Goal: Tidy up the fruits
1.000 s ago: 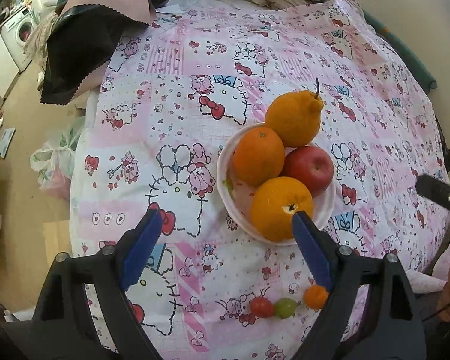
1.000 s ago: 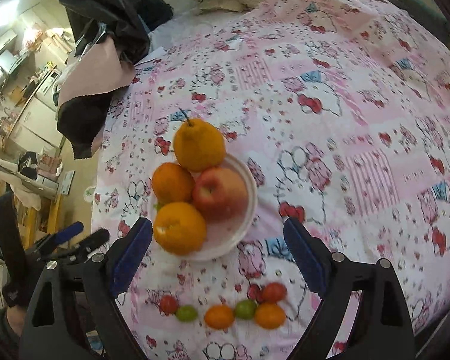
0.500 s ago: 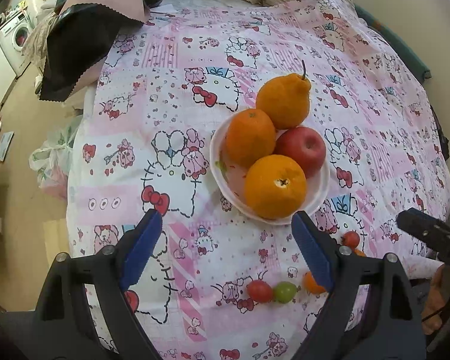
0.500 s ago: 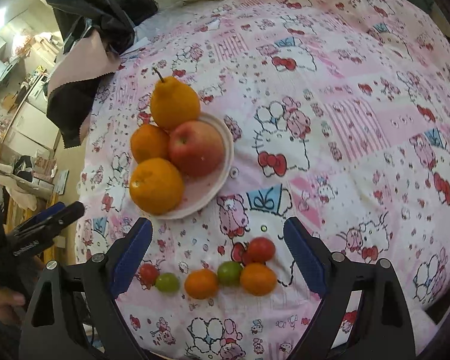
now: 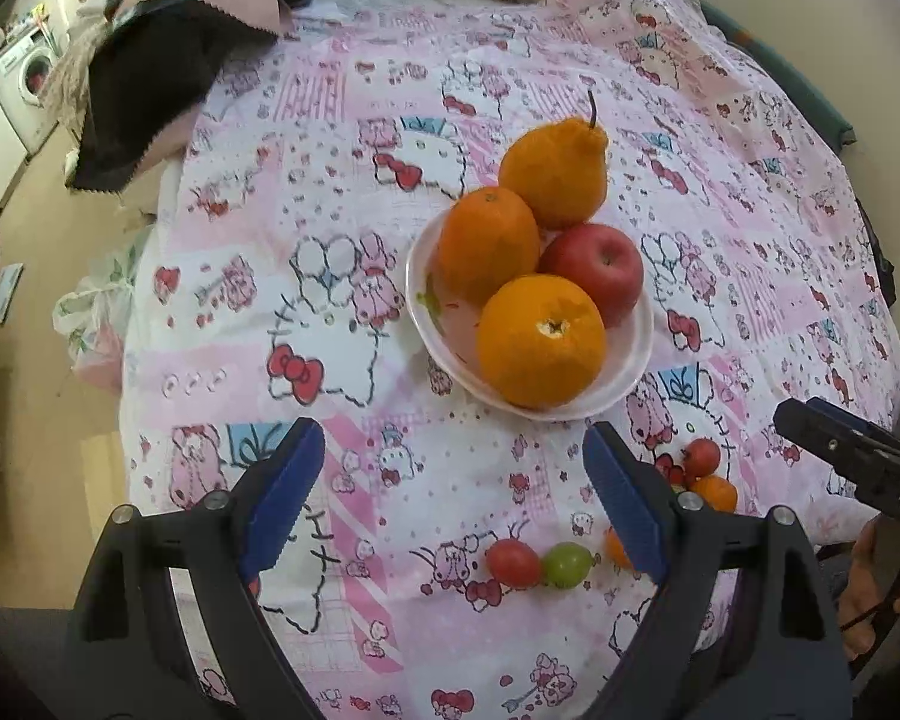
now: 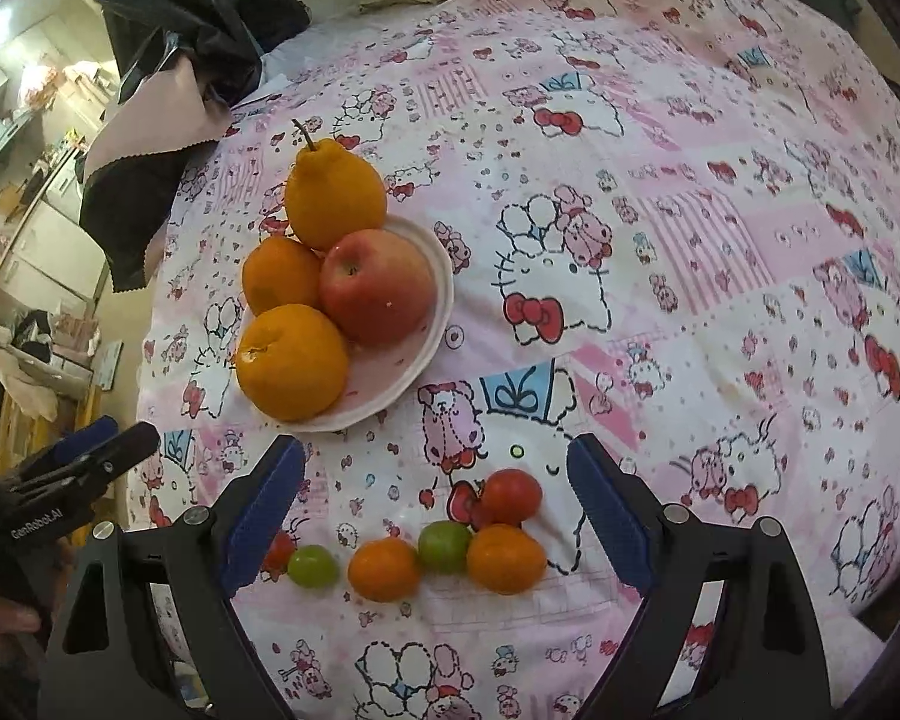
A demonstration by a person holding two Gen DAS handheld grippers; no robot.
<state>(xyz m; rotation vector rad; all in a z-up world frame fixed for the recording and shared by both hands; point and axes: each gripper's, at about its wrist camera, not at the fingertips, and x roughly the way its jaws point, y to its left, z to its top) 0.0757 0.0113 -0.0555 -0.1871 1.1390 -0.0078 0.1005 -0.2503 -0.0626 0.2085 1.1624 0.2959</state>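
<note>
Both grippers lower since earlier frame, small fruits now nearer. Left gripper point(image 5: 450, 480) wide, empty, above cloth point(image 5: 330, 240). Plate point(image 6: 438, 276) holds oranges, apple, pear. Right gripper point(image 6: 435, 498) wide, empty, over cherry tomatoes point(image 6: 444, 540) row.

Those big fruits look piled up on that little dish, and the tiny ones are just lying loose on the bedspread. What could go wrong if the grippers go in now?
1. The white plate is crowded: nudging the front orange might roll the red apple or the stemmed yellow-orange fruit off onto the soft pink patterned bedspread.
2. The small red, green and orange fruits lie touching, so the open right gripper could scatter neighbours while picking one.
</note>
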